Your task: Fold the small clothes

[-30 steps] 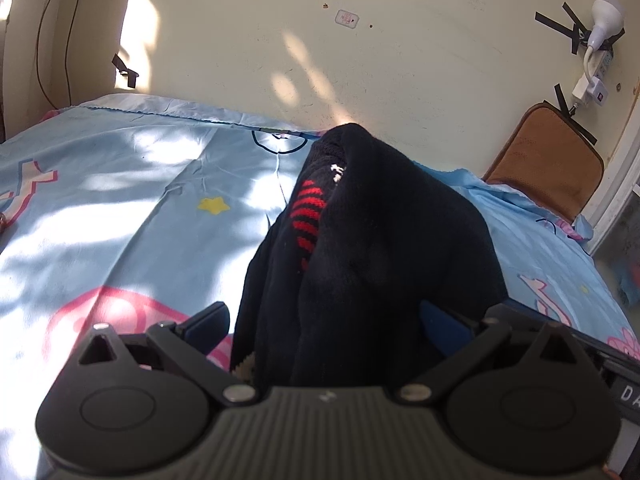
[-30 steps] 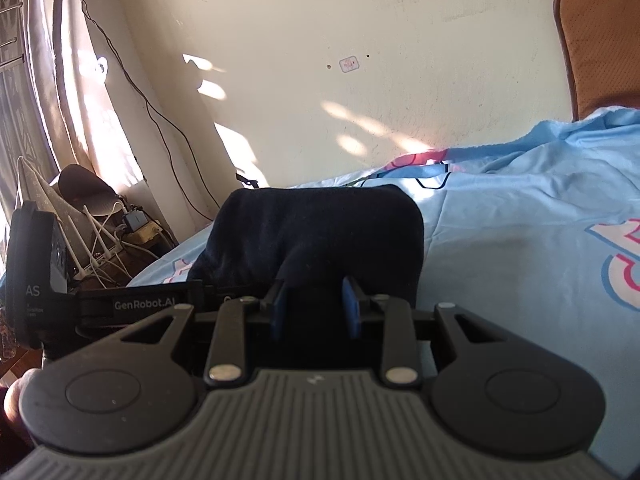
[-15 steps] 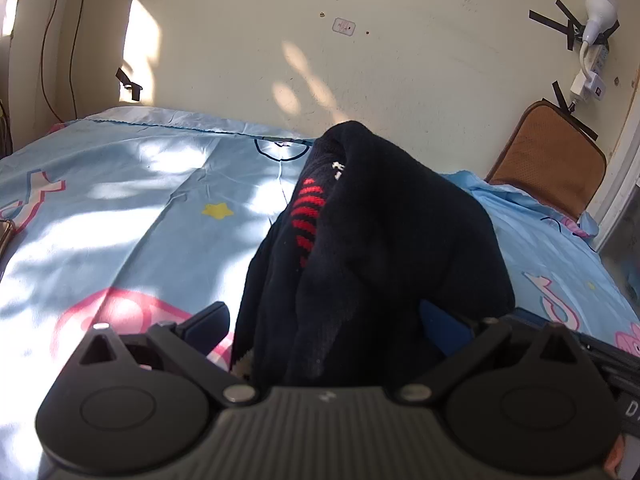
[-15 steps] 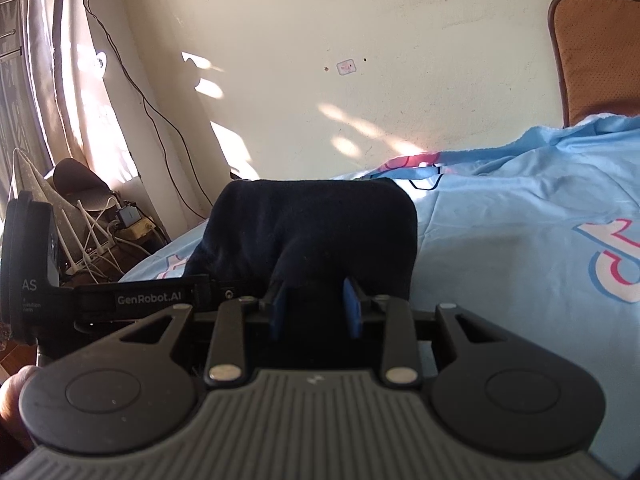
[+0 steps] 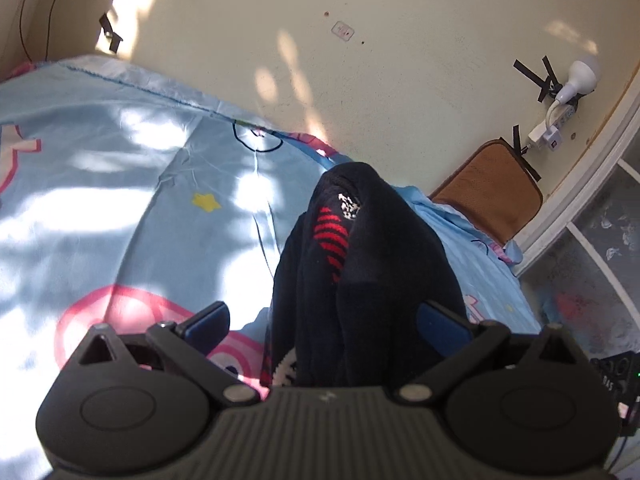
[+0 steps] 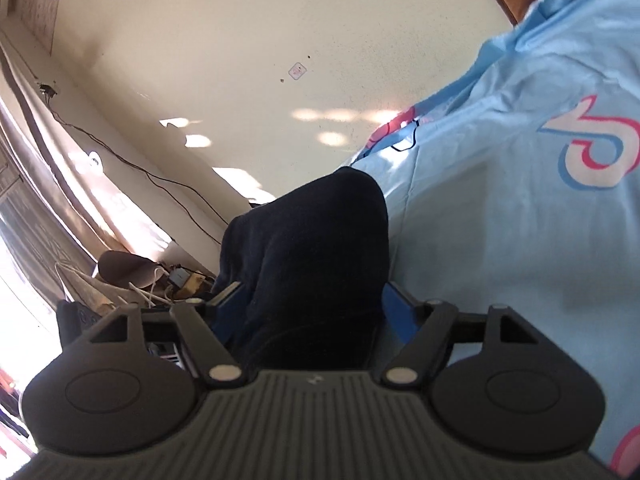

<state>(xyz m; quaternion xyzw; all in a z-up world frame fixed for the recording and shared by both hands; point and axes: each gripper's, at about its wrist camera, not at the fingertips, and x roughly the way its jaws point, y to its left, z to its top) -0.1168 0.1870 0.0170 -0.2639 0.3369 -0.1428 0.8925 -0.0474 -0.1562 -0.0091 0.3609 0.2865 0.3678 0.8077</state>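
**Dark garment bunched between both sets of spread fingers**

In the left wrist view, the left gripper point(image 5: 324, 322) has its blue fingers point(image 5: 208, 320) spread wide. The dark knit garment point(image 5: 360, 272) rises from the lower centre of the frame between them, reaching up to mid-frame. It leans toward the right-hand finger, whose base it covers, and stands apart from the left-hand one. A patch of red stripes and a small white speckled mark show near its upper left fold. Behind it spreads the light blue bedsheet point(image 5: 120, 200), printed with pink shapes and a yellow star, filling the left and centre.

In the right wrist view, the right gripper point(image 6: 310, 312) also has its fingers parted. The garment point(image 6: 312, 256) fills the gap between them at lower centre and heaps up to mid-frame. Whether the pads press the cloth cannot be told. The bedsheet point(image 6: 520, 220) occupies the right side.
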